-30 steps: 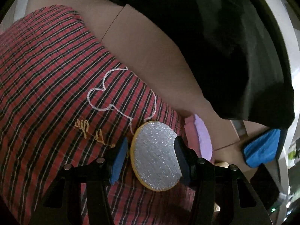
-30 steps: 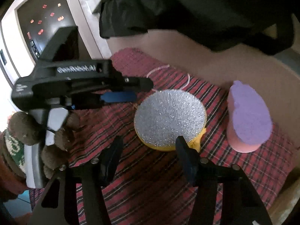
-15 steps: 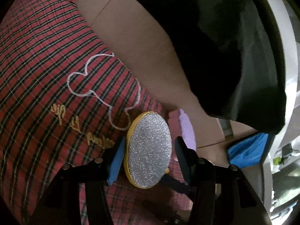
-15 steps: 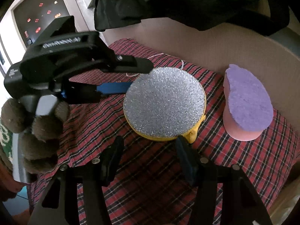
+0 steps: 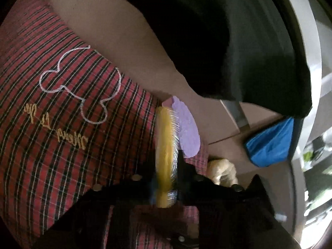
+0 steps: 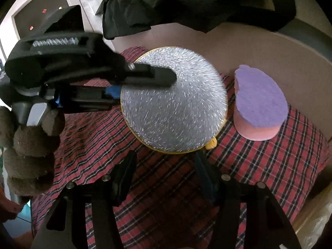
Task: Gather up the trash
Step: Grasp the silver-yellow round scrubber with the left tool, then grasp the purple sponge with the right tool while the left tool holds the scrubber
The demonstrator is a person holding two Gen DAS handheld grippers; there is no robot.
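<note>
A round scrubber with a silver glitter face and yellow rim [image 6: 173, 101] is lifted off the red plaid cloth [image 6: 166, 186]. My left gripper [image 6: 145, 83] is shut on it, one finger over its face and one under. In the left wrist view the scrubber [image 5: 166, 151] stands edge-on between the closed fingers of my left gripper [image 5: 166, 184]. My right gripper [image 6: 164, 176] is open and empty, just in front of and below the scrubber. A purple-topped pink sponge [image 6: 260, 105] stands on the cloth to the right; it also shows in the left wrist view [image 5: 186, 128].
A beige sofa back [image 6: 238, 47] rises behind the cloth, with black clothing [image 6: 186, 2] draped over it. A blue bag [image 5: 269, 143] and a cream crumpled item [image 5: 222, 170] lie off the cloth's edge. A white cabinet [image 6: 41, 10] stands at the left.
My left gripper has closed on the scrubber, lifted it off the cloth and tilted it edge-on to its camera. My right gripper has stayed open, close below.
</note>
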